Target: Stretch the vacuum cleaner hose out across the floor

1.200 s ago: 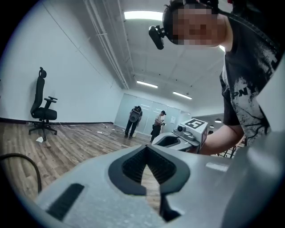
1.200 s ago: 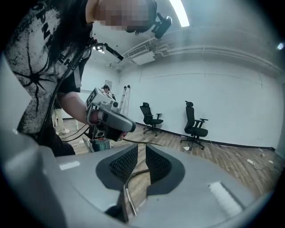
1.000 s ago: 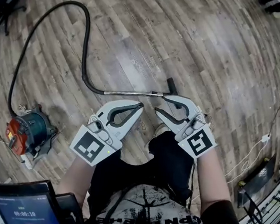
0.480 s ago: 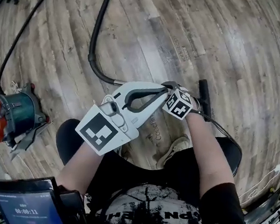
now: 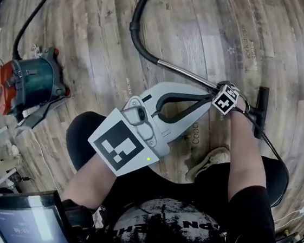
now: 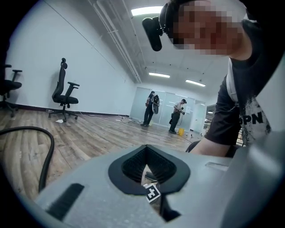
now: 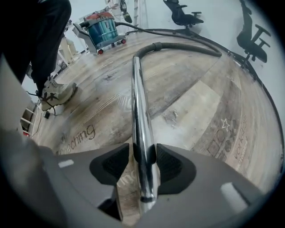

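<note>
Vacuum hose lying in a bend, not stretched out.

I see the black flexible vacuum hose [image 5: 133,28] curving down across the wood-plank floor [image 5: 97,30] into a shiny chrome wand tube [image 5: 185,72]. The tube lies flat and points right toward a black T-shaped nozzle [image 5: 260,111]. The teal-and-red canister vacuum cleaner [image 5: 28,79] stands well apart at the left.

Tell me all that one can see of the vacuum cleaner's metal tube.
The metal tube is a thin, straight, shiny chrome pipe lying flat on the wood floor. Its far end joins the black hose. The right claw, whose jaws have just been closing, grips it from both sides near its other end.
</note>
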The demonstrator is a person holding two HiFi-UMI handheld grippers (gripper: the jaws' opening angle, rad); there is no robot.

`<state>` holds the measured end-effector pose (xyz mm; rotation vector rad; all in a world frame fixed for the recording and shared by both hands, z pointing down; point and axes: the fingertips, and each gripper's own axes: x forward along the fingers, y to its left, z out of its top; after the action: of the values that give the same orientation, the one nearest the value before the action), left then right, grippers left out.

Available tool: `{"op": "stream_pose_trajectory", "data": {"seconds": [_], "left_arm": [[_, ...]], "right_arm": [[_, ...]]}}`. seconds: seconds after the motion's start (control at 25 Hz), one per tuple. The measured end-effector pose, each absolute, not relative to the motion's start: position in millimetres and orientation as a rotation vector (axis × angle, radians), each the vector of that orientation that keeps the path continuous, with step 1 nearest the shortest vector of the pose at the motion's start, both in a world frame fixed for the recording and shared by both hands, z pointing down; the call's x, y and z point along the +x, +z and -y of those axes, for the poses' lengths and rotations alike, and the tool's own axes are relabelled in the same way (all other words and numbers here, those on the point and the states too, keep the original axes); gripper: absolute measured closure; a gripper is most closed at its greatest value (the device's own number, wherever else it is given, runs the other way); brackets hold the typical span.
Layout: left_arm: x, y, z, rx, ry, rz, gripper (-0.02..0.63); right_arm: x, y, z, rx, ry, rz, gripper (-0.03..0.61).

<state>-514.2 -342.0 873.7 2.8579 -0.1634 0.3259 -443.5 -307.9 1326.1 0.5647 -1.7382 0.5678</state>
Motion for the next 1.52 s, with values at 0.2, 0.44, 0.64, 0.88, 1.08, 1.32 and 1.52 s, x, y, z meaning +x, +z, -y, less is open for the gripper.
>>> {"op": "stream_pose_trajectory", "data": {"seconds": [0.2,0.44,0.64,0.88,1.08,1.32,1.52], "left_arm": [[-529,884,347,2.815,0.328,0.224,0.612],[-539,886,357,2.811,0.297,0.261,0.612],[-541,904,359,2.808,0.36,0.253,0.612],[-544,969,369,2.53,0.492,0.309,0.612],[-537,1062,380,2.05,0.527,0.399,0.545],[-550,1171,376,1.592,0.323,0.623,0.438],[-555,1227,368,1.403,0.149,0.725,0.387]], "right_arm": [[-455,1340,312,0.629,0.6,1.73,0.366],[-468,1342,300,0.54,0.522,1.656,0.402],[-464,1334,304,0.535,0.5,1.634,0.403],[-451,1300,313,0.498,0.463,1.589,0.403],[-438,1266,322,0.468,0.443,1.548,0.403],[-435,1242,317,0.458,0.468,1.541,0.403],[-451,1230,306,0.497,0.522,1.592,0.405]]}}
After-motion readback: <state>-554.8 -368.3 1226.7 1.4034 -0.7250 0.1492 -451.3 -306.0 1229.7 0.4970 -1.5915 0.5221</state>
